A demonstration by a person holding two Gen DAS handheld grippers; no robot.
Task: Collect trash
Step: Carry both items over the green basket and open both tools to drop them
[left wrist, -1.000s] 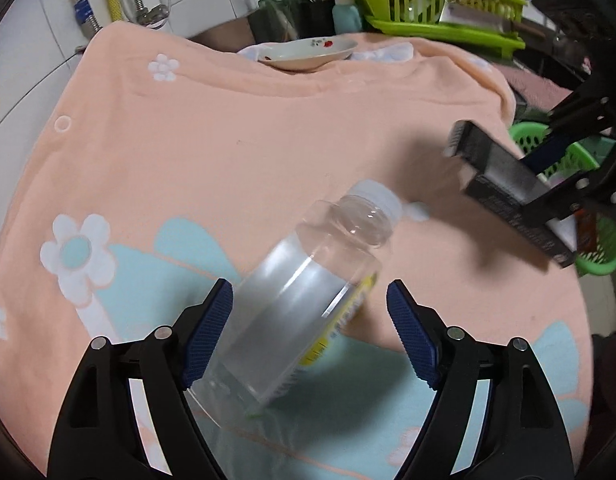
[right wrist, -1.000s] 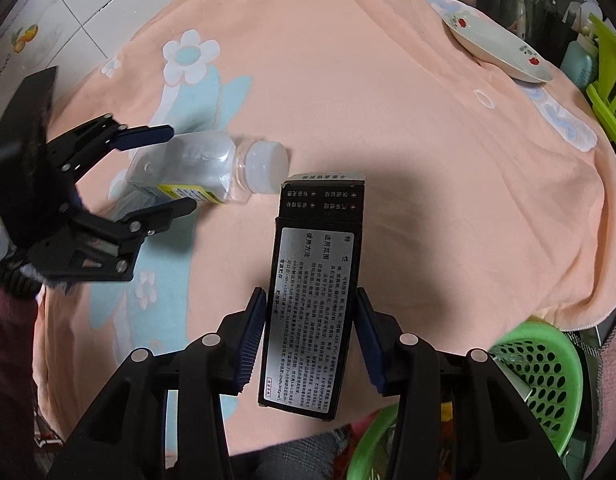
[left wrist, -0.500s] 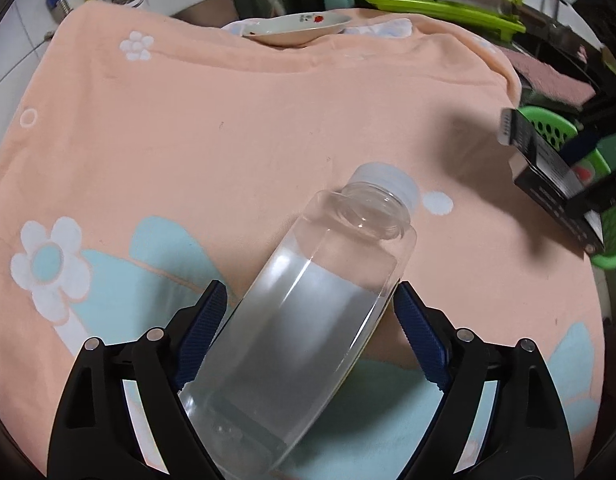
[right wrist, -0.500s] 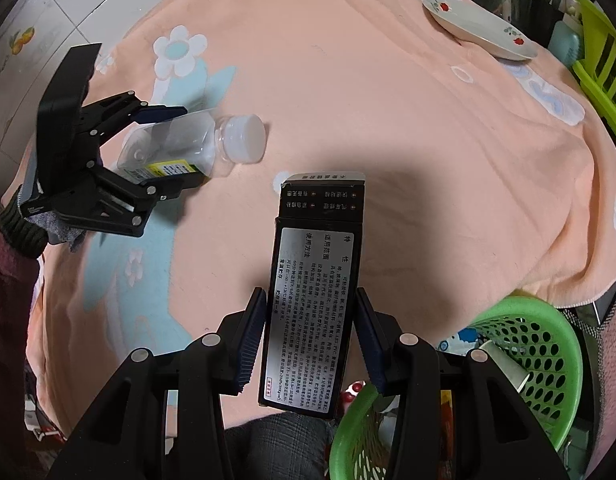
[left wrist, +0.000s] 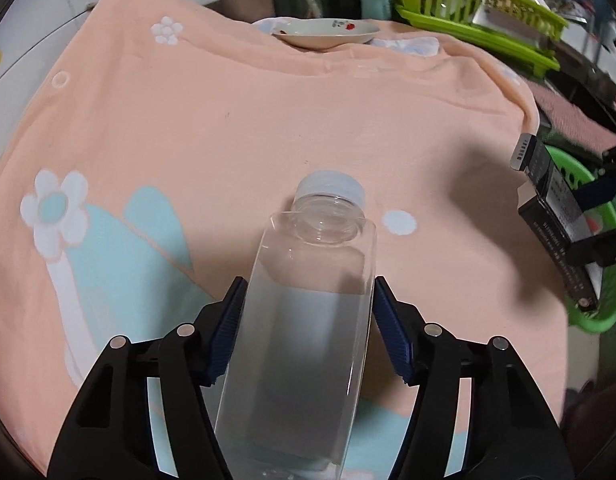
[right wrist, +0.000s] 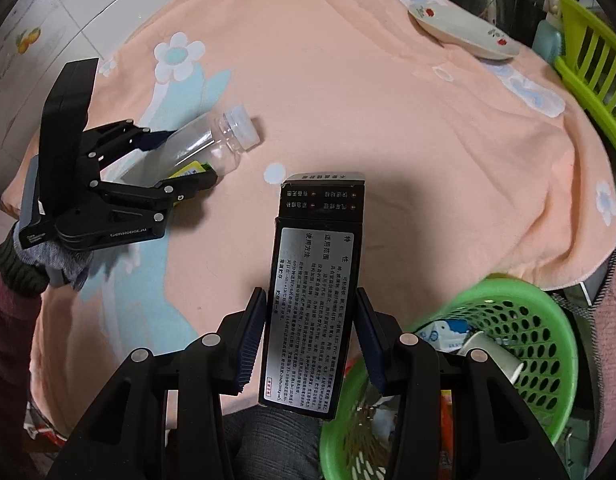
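Toward the left edge of a table draped in a peach flowered cloth (right wrist: pixel 388 92), the left gripper (left wrist: pixel 308 320) is closing its jaws around a clear plastic bottle (left wrist: pixel 308 320) lying on its side, blue pads at its flanks, likely to lift it. To the right, at the near edge, the right gripper (right wrist: pixel 310 344) clamps a black carton (right wrist: pixel 314 300) upright, beside the green trash basket (right wrist: pixel 548 320) just off the table's near right corner, probably for dropping in.
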